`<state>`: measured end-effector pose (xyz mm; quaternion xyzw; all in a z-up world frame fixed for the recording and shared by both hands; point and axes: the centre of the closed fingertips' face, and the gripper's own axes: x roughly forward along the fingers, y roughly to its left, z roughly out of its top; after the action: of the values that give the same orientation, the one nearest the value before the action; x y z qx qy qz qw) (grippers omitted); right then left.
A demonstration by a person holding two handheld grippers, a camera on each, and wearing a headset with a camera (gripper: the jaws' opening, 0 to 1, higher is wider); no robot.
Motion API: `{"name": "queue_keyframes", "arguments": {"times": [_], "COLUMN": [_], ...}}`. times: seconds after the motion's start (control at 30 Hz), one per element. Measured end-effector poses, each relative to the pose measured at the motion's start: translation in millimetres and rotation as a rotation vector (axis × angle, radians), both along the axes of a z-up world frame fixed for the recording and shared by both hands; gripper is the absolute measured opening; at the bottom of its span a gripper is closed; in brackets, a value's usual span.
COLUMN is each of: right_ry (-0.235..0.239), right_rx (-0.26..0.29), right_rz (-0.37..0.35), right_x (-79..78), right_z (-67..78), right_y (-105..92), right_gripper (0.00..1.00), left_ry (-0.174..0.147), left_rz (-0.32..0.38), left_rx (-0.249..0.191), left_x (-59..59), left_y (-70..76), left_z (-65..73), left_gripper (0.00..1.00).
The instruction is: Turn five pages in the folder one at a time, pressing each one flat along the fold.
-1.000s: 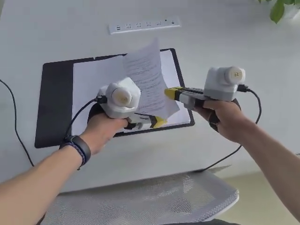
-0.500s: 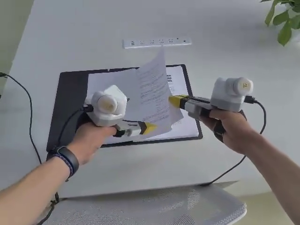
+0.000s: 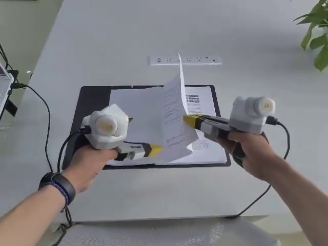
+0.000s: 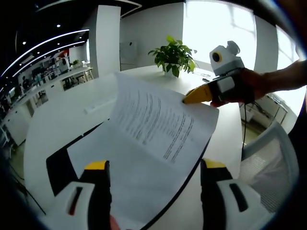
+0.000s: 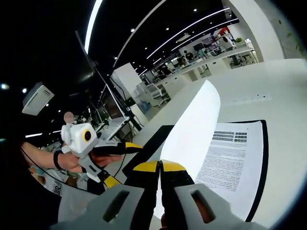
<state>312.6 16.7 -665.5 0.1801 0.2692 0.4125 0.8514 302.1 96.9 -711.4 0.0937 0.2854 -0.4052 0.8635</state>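
Page (image 3: 173, 123) stands steeper now above the folder (image 3: 92, 100); fingers of my right gripper (image 3: 187, 119) pinch its edge, those of my left gripper (image 3: 155, 149) are apart near its lower edge.

The page (image 3: 174, 115) stands upright over the folder (image 3: 92, 102), barring the way across it. Open table (image 3: 154, 25) lies around (a power strip (image 3: 185, 60) behind, a cable (image 3: 49, 123) left).

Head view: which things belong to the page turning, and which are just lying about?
Job: folder; lifted page; right gripper, shut on the page; left gripper, open.
Lying about: power strip; plant.
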Motion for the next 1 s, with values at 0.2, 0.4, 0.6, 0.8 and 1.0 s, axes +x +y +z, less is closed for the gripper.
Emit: {"name": "queue_keyframes", "arguments": {"times": [0.2,0.4,0.6,0.8,1.0], "right_ry": [-0.006,-0.003,0.011,0.019,0.031], "right_rx": [0.003,0.018,0.013,0.024,0.025], "right_rz": [0.033,0.063,0.091,0.115,0.147], "right_x": [2.8,2.6,2.8,3.5,3.1], "right_z": [3.9,6.4,1.0,1.3,-3.2], "right_y": [20.5,43.9,64.3,83.3,105.7], "right_gripper": [0.0,0.0,0.0,0.0,0.0], "left_ry": [-0.001,-0.007,-0.013,-0.026,-0.03], "left_rz": [0.037,0.07,0.1,0.127,0.15], "left_rx": [-0.009,-0.02,-0.027,-0.037,-0.042], "left_x": [3.2,1.9,-3.1,-7.8,-15.4], "left_y": [21.9,38.2,53.1,68.0,84.4], "left_z": [-0.1,4.4,10.9,17.8,21.2], "left_gripper": [0.78,0.78,0.78,0.79,0.79]}}
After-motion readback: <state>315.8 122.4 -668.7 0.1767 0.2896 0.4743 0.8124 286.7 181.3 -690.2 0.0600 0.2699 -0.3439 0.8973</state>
